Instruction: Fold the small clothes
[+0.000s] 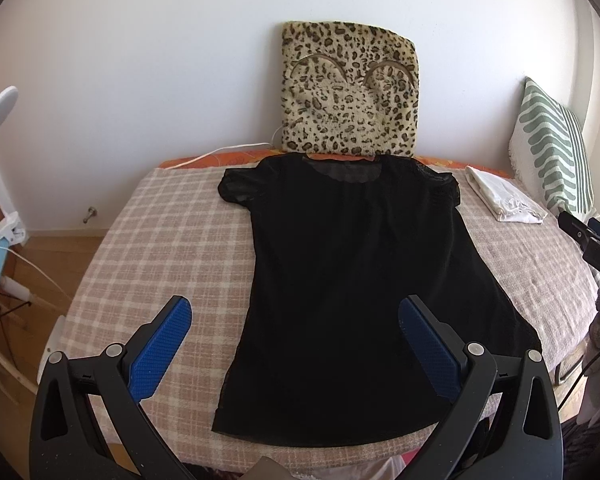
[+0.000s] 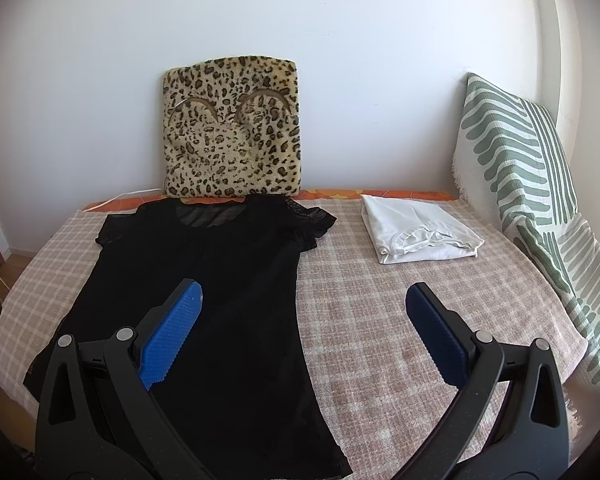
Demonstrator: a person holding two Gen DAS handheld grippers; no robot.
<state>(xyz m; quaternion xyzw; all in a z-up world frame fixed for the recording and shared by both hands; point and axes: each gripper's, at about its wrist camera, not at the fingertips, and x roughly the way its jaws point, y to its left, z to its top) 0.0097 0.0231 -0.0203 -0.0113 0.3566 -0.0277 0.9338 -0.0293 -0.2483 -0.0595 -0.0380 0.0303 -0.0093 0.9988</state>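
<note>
With the black top (image 1: 352, 280) lying flat on the bed (image 1: 160, 240), neck toward the wall, both the left tongs (image 1: 294, 344) and right tongs (image 2: 304, 332) are hovering spread and empty, so they should probably be pinching both corners of one side evenly.

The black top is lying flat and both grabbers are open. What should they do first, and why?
Probably lower the left gripper and close its fingers on the black top's left sleeve, to fold it inward. The top lies spread flat and unfolded on the checked blanket, and both the left gripper and the right gripper are open and empty.
</note>
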